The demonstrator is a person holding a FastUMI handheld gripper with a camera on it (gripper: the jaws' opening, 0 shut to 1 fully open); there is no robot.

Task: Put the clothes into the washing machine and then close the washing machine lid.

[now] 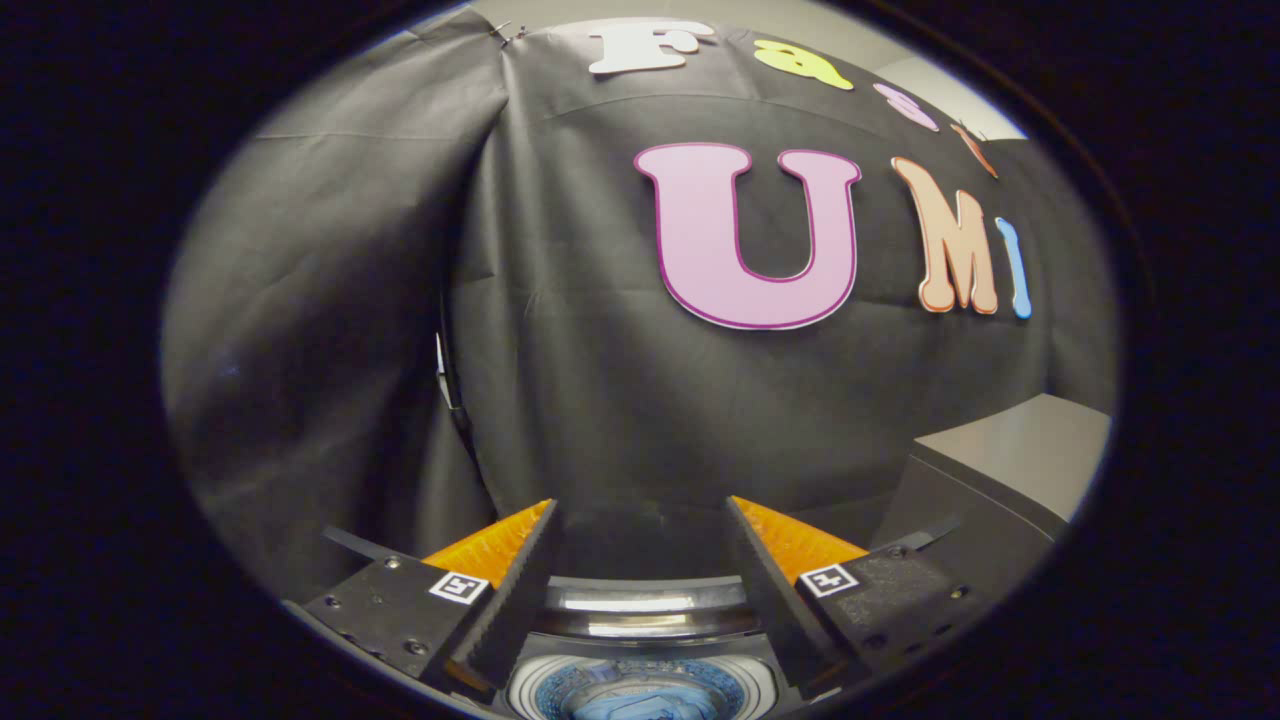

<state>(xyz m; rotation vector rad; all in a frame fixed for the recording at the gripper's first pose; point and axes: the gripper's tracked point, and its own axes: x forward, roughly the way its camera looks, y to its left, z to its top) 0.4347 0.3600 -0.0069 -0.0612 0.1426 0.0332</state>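
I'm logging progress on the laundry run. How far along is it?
Done, apparently: something blue lies in the drum of the washing machine, likely the clothes, though little of it shows. In hand: nothing; the gripper hangs above the opening, jaws apart and empty. Left: closing the lid, since the drum is uncovered.

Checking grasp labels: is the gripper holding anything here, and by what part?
Nothing is held. The gripper is open, its fingers apart with only air between them, above the round white washing machine drum opening.

orange gripper (pixel 640 520) fingers (pixel 500 545) with black ribbed pads, checkered tags; white washing machine (pixel 640 625), blue clothes (pixel 640 705) inside; grey box (pixel 1010 470).
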